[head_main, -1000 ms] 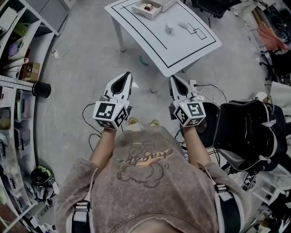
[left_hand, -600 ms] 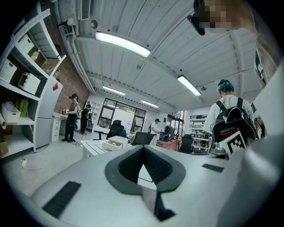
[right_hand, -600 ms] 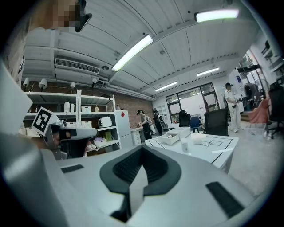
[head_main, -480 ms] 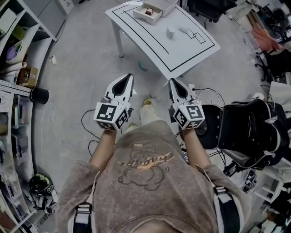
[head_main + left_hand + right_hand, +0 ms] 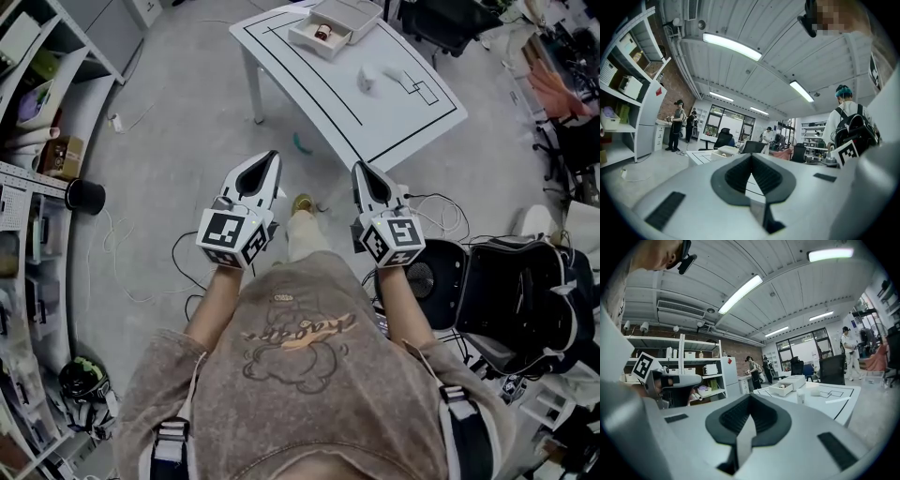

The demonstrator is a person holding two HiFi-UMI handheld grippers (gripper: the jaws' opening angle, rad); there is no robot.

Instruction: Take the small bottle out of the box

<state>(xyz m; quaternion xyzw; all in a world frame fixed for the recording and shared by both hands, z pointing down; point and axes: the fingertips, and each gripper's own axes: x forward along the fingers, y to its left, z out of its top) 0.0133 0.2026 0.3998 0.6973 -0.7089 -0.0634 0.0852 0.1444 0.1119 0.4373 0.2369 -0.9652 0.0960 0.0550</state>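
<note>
The person is standing on the grey floor (image 5: 178, 141) and holding both tools out level, side by side and apart from each other. The left hand-held gripper (image 5: 270, 157) is keeping its jaws pressed together with nothing between them, as its own view (image 5: 751, 158) is showing. The right hand-held gripper (image 5: 361, 170) is likewise holding its jaws together and empty (image 5: 750, 398). Both are pointing toward the white tabletop (image 5: 319, 89), which is standing well apart from them on the far side. The open white box (image 5: 335, 26) is sitting near the tabletop's far edge, and the small bottle (image 5: 322, 33) is lying inside it, untouched. A white cylinder (image 5: 367, 80) is standing on the tabletop to the right of the box, nearer the person.
</note>
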